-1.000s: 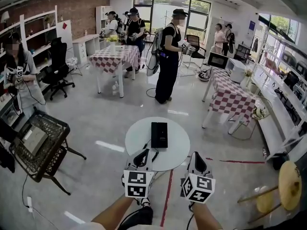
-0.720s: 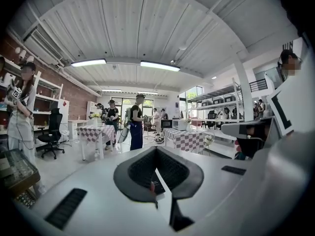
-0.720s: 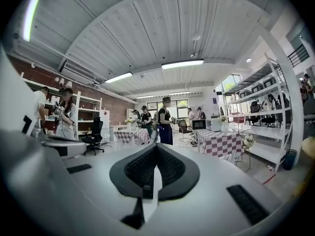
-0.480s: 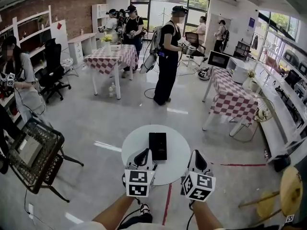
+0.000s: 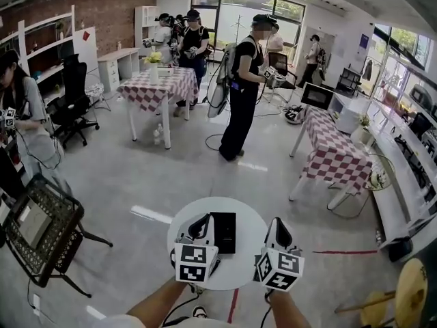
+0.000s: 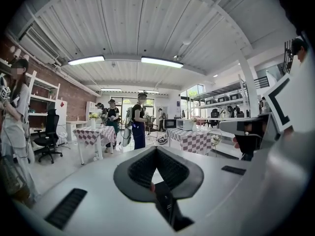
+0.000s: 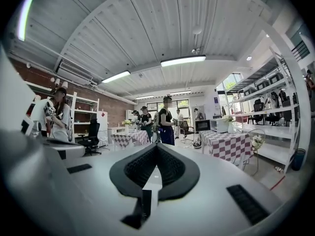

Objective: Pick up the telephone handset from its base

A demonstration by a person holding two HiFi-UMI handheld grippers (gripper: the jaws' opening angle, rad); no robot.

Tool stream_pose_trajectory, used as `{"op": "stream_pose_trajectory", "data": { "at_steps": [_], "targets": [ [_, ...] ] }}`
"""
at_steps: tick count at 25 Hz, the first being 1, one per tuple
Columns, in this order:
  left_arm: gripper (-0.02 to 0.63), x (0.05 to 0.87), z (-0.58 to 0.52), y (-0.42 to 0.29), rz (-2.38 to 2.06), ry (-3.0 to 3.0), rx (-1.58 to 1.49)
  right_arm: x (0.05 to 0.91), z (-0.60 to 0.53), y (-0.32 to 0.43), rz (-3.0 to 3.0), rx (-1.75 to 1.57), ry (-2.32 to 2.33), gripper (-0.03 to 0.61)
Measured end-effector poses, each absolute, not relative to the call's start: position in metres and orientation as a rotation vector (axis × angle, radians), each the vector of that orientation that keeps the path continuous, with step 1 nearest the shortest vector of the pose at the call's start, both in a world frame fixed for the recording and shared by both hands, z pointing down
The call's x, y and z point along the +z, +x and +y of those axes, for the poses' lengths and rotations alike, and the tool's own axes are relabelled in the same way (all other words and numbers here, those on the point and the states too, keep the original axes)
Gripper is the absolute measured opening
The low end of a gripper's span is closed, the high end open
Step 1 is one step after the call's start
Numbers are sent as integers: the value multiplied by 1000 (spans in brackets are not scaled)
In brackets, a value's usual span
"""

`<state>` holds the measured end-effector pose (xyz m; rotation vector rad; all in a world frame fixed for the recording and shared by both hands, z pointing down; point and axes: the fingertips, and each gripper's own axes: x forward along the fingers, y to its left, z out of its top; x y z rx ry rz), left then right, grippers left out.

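Note:
The black telephone (image 5: 224, 232) lies flat on a small round white table (image 5: 249, 221) just ahead of me in the head view. My left gripper (image 5: 202, 223) hovers over the table's left part, its tips right beside the phone's left edge, jaws closed with nothing between them (image 6: 156, 149). My right gripper (image 5: 278, 227) is level with the table's right rim, a short way right of the phone, its jaws also together and empty (image 7: 157, 145). Both gripper views look level across the room; the phone is hidden in them.
A person in black (image 5: 243, 87) stands a few steps beyond the table. Checked-cloth tables stand at back left (image 5: 156, 84) and right (image 5: 336, 149). A black wire basket on legs (image 5: 37, 227) is at left, a yellow stool (image 5: 414, 289) at right. Other people work along the left wall.
The round table and phone have come closer. Both grippers have advanced side by side; the left one now overlaps the table beside the phone. Their jaws look unchanged.

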<state>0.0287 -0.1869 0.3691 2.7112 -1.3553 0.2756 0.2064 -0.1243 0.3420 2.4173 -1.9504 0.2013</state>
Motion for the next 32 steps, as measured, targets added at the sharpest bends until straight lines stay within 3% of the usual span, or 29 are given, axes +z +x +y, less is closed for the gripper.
{"op": "stream_pose_trajectory", "data": {
  "at_steps": [32],
  "targets": [
    [12, 418, -251, 32, -1609, 2433, 380, 385, -239, 238, -2122, 333, 2177, 21]
  ]
}}
